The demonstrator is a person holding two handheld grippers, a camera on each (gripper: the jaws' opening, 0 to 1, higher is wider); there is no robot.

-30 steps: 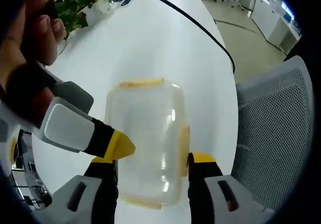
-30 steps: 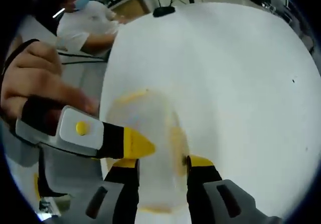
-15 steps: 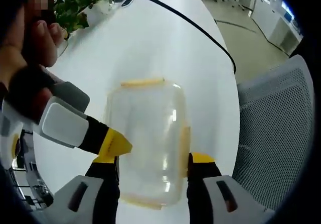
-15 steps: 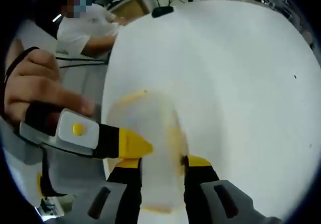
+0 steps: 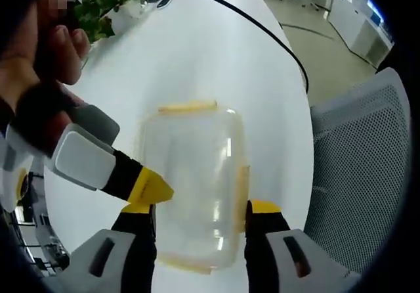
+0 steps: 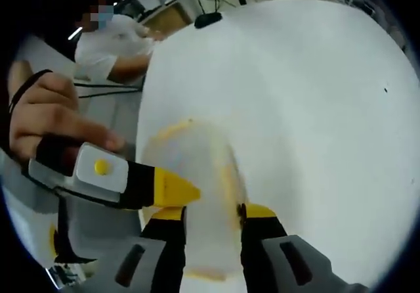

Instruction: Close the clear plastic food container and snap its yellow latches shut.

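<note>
The clear plastic container (image 5: 190, 175) lies flat on the white table with its lid on. Yellow latches show at its far end (image 5: 187, 108), its right side (image 5: 241, 188) and its near end. My left gripper (image 5: 198, 209) is open, its yellow-tipped jaws standing either side of the container's near half. The right gripper (image 5: 149, 189) comes in from the left, held by a hand, with its yellow tip against the container's left edge. In the right gripper view the container (image 6: 190, 168) sits between my open right gripper (image 6: 211, 213). The left gripper (image 6: 174, 189) touches the container's left side there.
The round white table (image 5: 197, 50) carries a black cable (image 5: 262, 37) and a green plant (image 5: 98, 7) at the far end. A grey mesh chair (image 5: 357, 161) stands right beside the table edge. A person in white (image 6: 118, 33) sits beyond the table.
Both grippers stay around the container. The right gripper's tip has eased very slightly along the container's left edge, and the container has not moved.
</note>
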